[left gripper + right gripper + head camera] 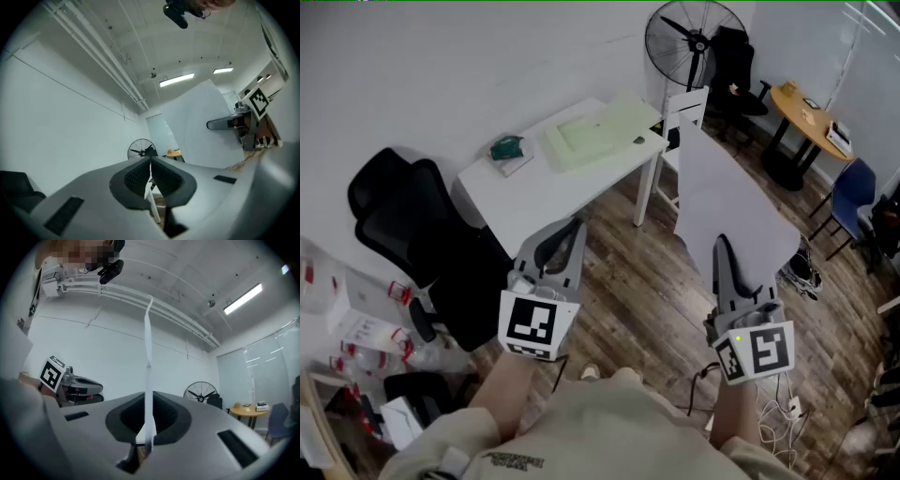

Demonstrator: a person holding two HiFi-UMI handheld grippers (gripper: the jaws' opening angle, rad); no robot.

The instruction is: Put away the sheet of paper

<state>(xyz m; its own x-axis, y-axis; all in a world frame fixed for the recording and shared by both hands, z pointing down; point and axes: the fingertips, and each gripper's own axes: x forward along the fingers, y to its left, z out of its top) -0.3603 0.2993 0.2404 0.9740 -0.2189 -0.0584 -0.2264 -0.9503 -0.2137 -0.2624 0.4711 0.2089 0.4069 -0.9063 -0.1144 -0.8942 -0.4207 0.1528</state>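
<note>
Wood-floored (619,281) office, white desk (534,187) ahead: sheet of paper (727,197) held up over floor.
Right tongs (724,246) clamped shut on near edge of sheet, long axis rising away from pads. Left tongs (575,225) closed, empty, beside sheet and nearer desk. Desk ahead and leftward of sheet, well apart, so probably a forward-left carry before put-away.

Bright, even rm light – ceiling strips (177,79) glowing, soft shadows, fisheye warp w/ dark corners
</note>
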